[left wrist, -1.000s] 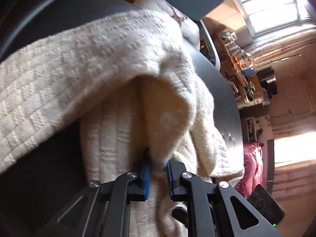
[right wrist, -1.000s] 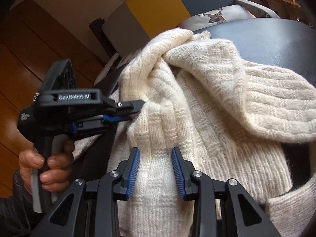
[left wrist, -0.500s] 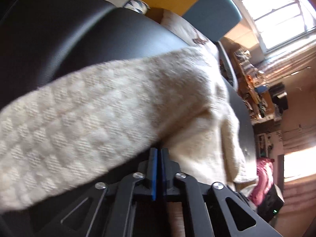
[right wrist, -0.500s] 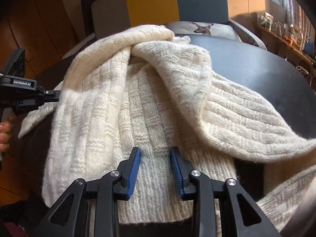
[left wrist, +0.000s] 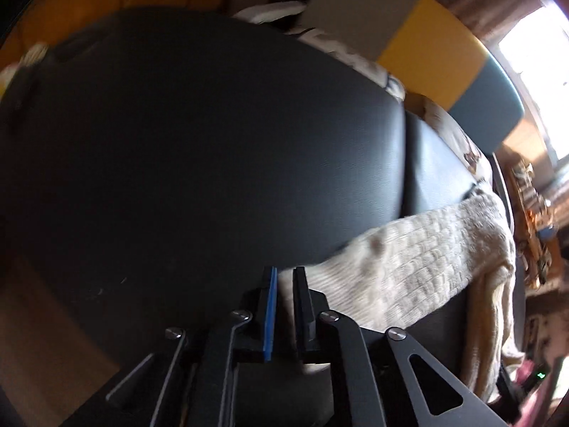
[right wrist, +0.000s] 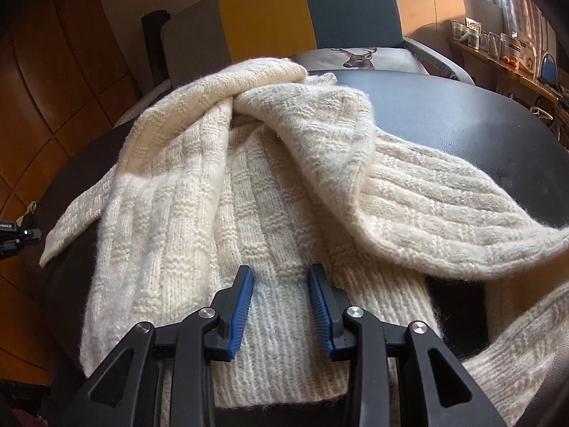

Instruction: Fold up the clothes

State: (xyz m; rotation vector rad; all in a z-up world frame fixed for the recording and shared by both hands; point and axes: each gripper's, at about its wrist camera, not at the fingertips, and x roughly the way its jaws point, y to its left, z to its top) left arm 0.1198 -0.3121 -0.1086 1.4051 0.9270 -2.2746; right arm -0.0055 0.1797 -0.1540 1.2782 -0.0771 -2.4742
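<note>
One "GenRobot" label fragment (right wrist: 6, 226), unreadable.

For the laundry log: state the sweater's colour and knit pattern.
Cream sweater, knit in ribs and basket-weave blocks; clearest in the right wrist view.

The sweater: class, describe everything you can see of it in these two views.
The sweater is cream, chunky knit in ribbed and basket-weave blocks. It lies crumpled on a black padded surface, sleeves crossed over the body, one sleeve stretched out leftward. The left gripper pinches that sleeve's end. The open right gripper straddles the ribbed hem, which reaches the surface's near edge.
</note>
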